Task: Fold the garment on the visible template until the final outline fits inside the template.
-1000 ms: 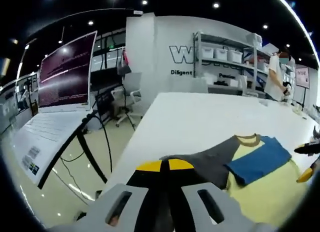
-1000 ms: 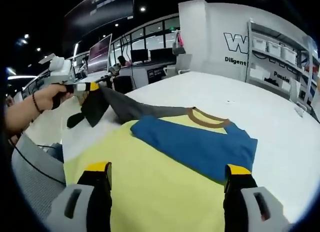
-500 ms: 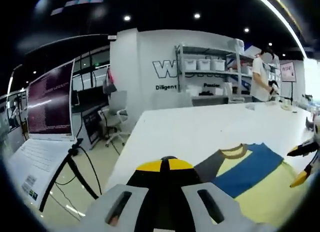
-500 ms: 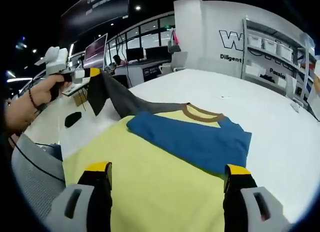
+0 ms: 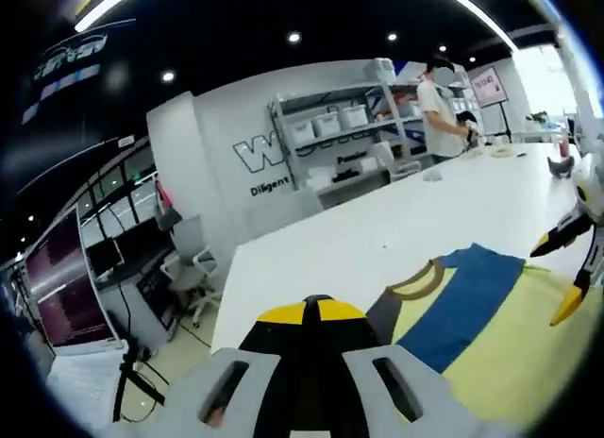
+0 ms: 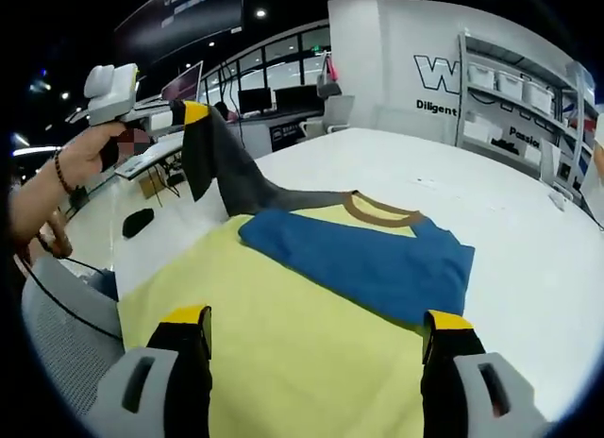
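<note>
— Where's the garment?
— On the white worktop, blue sleeve folded across the yellow body. The left tool pinches the grey sleeve up off it.
— And the right tool?
— Jaws wide apart above the yellow cloth, gripping nothing. The hem is cut off below; I can't make out any template.

"Diligent" under a large, partly hidden "W…" on the white wall.

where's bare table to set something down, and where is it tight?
Free: white table beyond the shirt, toward the shelving. Tight: near corner, where the left gripper holds the grey sleeve raised.
</note>
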